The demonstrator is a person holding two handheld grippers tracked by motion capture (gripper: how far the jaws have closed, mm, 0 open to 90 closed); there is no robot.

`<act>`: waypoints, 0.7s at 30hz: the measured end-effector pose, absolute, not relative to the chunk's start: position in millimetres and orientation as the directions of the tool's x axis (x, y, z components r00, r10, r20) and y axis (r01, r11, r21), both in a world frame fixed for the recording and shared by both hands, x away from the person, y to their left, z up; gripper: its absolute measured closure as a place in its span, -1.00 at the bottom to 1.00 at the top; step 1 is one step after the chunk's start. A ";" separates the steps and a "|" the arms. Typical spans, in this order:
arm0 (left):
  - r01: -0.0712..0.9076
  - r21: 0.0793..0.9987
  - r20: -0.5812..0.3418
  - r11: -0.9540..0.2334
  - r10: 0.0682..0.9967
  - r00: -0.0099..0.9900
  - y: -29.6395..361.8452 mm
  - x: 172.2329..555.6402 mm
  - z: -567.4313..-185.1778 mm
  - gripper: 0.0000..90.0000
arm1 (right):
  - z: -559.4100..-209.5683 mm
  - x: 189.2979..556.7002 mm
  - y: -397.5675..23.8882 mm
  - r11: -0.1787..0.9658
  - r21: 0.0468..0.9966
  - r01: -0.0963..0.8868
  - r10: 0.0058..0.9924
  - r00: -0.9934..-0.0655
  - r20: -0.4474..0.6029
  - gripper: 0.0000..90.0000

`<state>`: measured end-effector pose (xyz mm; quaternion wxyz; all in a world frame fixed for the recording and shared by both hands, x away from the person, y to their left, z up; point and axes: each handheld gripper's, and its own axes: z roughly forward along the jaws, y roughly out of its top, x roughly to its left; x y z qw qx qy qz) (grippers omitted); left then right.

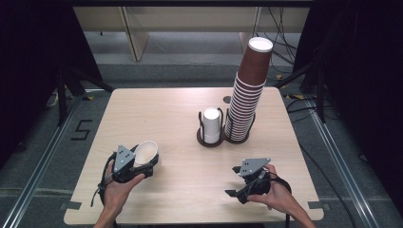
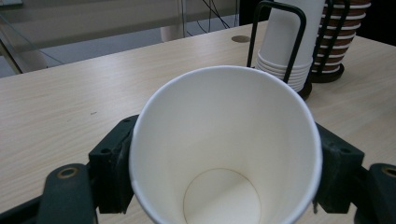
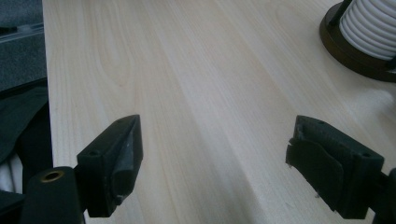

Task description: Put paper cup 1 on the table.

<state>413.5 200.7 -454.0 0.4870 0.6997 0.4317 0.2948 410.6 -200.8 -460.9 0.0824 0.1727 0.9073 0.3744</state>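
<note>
Now, as I see it from the high view:
Around: brown stack (image 1: pixel 248 95) stands tall at 1 o'clock from table centre, white stack (image 1: pixel 211 126) touching-close at its left, each in a wire holder.
In the way: nothing lies between my grippers and the stacks; I see bare table (image 1: pixel 190 175) there.
Edges: left gripper (image 1: pixel 135 166) sits near the 8 o'clock edge, right gripper (image 1: pixel 237 183) near the 5 o'clock edge.
Room: open wood from centre out to 10 o'clock.
Left jaws: I have them clamped on the cup (image 2: pixel 224 144), one pad on each side wall, mouth facing the camera, tilted.
Cup place: at 8 o'clock, in my left gripper, well apart from the stacks.
Right jaws: wide apart, nothing between them, over bare wood.
</note>
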 end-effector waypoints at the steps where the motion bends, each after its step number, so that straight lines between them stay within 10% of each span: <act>1: 0.319 0.934 0.003 -0.163 0.894 0.448 201.2 417.6 -454.2 -0.48 | -460.9 410.4 -200.7 0.661 0.707 0.254 0.380 -0.925 -0.023 -0.60; 21: 0.357 0.925 -0.004 -0.131 0.936 0.353 195.0 494.8 -452.6 -0.48 | -463.7 412.3 -205.1 0.660 0.697 0.280 0.403 -0.915 -0.013 -0.60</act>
